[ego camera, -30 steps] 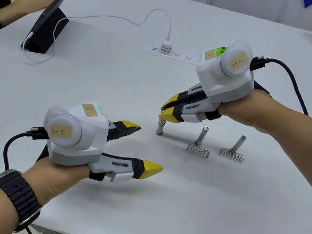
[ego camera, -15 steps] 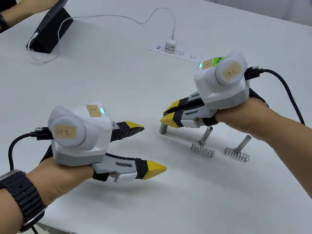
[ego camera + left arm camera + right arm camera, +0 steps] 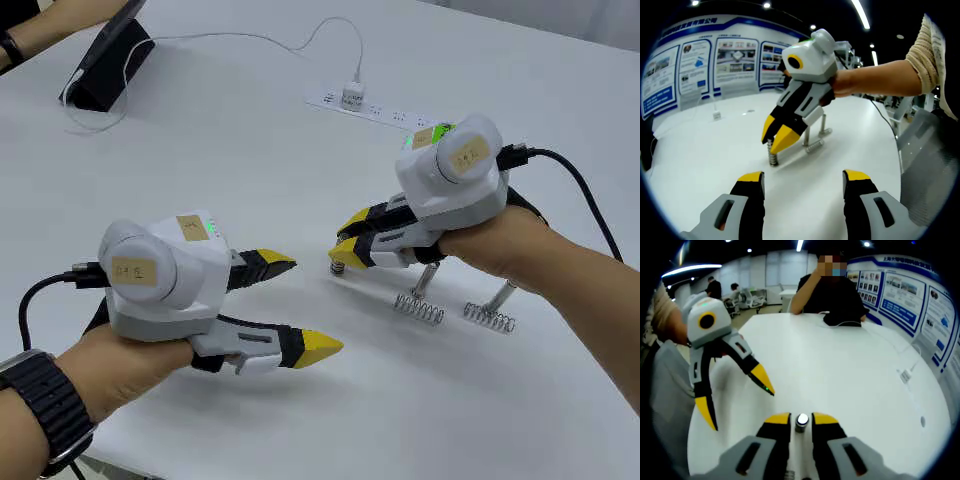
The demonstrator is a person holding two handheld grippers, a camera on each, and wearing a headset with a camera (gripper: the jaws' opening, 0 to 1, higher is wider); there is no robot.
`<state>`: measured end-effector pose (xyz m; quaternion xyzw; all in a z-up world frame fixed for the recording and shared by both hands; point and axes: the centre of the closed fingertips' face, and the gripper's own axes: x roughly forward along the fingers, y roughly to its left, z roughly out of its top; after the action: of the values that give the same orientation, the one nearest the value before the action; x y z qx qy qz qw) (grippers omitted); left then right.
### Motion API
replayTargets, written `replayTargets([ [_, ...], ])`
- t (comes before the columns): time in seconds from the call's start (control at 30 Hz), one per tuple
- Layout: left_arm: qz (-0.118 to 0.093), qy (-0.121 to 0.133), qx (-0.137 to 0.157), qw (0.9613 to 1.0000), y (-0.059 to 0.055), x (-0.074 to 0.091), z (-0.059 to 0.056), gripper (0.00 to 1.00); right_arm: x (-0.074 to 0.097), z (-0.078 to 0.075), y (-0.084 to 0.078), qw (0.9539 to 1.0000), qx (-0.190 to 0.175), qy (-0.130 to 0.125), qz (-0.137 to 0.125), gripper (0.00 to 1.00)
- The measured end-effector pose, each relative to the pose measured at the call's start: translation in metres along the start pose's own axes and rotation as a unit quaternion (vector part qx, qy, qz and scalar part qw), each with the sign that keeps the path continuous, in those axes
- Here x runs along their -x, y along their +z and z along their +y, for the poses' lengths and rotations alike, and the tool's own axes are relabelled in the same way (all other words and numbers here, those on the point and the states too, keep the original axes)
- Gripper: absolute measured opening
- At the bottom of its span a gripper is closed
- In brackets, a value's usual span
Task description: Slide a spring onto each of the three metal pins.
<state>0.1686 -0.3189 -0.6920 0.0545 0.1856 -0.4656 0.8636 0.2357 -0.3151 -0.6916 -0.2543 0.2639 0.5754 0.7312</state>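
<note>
Three metal pins stand on the white table [image 3: 250, 160]. My right gripper [image 3: 345, 245] has its jaws closed around the leftmost pin [image 3: 802, 421], whose round top shows between the yellow tips. A spring [image 3: 772, 156] sits on that pin just under the tips. The middle pin [image 3: 426, 279] and the right pin [image 3: 501, 294] are bare, and each has a loose spring [image 3: 418, 309] [image 3: 490, 319] lying at its foot. My left gripper [image 3: 305, 303] hovers open to the left of the pins, holding nothing.
A white power strip [image 3: 355, 101] with a plugged charger and cable lies at the back. A black stand [image 3: 105, 62] sits at the far left by a person's hand. Another person [image 3: 827, 290] sits across the table. The table's near edge runs under my left hand.
My right gripper has come down over the leftmost pin, so the pin and spring are mostly covered by its tips. The left gripper has held its place.
</note>
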Motion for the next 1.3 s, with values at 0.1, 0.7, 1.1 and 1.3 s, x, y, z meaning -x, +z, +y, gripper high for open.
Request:
replayTargets([
  [0.1, -0.001, 0.000, -0.001, 1.0000, 0.001, 0.000, 0.000, 0.64, 0.006, -0.001, 0.003, 1.0000, -0.005, -0.005, -0.007, 0.20],
  [0.7, -0.002, -0.004, -0.013, 0.9999, 0.008, 0.000, 0.001, 0.64, 0.070, 0.005, 0.018, 0.9974, -0.004, -0.050, -0.053, 0.22],
  [1.1, -0.001, -0.010, -0.017, 0.9998, 0.009, -0.004, -0.004, 0.63, 0.101, 0.023, -0.023, 0.9973, -0.020, -0.063, -0.033, 0.22],
  [1.3, 0.000, -0.012, -0.019, 0.9998, 0.011, -0.005, -0.005, 0.63, 0.099, 0.026, -0.045, 0.9970, -0.040, -0.062, -0.022, 0.21],
])
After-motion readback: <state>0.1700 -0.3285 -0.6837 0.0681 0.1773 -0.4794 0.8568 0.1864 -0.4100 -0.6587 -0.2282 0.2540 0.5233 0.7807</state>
